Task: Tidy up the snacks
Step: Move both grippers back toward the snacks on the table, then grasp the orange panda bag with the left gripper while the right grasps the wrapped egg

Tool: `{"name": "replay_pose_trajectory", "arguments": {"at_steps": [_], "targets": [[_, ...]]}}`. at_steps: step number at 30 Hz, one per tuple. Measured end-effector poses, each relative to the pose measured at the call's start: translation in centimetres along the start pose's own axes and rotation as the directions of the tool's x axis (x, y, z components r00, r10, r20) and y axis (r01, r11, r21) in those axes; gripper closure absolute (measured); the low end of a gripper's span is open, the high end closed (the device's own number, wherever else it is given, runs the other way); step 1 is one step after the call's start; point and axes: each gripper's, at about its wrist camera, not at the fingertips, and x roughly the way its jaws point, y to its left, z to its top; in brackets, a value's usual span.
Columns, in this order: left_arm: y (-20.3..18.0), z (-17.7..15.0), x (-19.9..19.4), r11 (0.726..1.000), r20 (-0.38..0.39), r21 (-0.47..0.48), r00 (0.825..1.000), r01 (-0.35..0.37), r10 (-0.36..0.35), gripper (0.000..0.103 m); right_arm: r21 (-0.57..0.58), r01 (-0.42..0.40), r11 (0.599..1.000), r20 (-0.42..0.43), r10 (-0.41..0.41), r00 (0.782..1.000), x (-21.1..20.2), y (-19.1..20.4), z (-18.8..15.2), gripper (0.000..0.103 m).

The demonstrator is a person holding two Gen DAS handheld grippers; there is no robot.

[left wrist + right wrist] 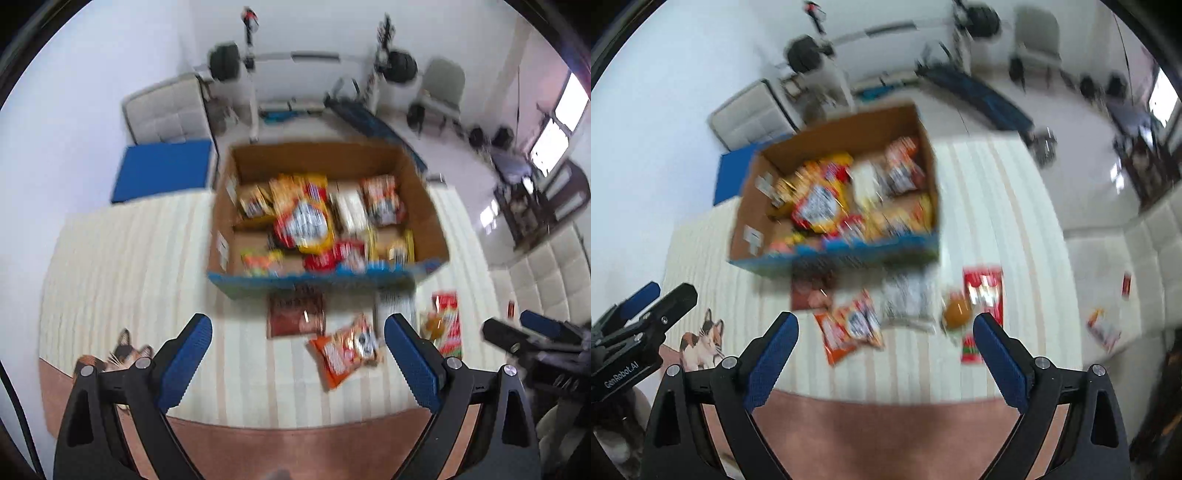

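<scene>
Overhead, the left claw (297, 360) and right claw (884, 356) both hang with jaws wide apart and empty above a striped mat (129, 258). Ahead sits a cardboard box (424, 206) heaped with snack packets. Just before it on the mat lie a brown packet (295, 314), an orange packet (849, 326), a silver packet (907, 299) and a red packet (984, 291).

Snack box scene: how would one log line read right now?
left claw open | right claw open | cardboard box part-filled | orange packet loose on mat
</scene>
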Motion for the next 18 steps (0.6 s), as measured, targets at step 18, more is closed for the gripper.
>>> {"name": "replay_pose_trajectory", "arguments": {"at_steps": [18], "targets": [[-11.6, -3.7, 17.6, 0.752, -0.294, 0.648, 0.950, 0.120, 0.101, 0.007, 0.234, 0.124, 0.964, -0.276, -0.057, 0.959, 12.8, -12.9, -1.0, 0.005]]}}
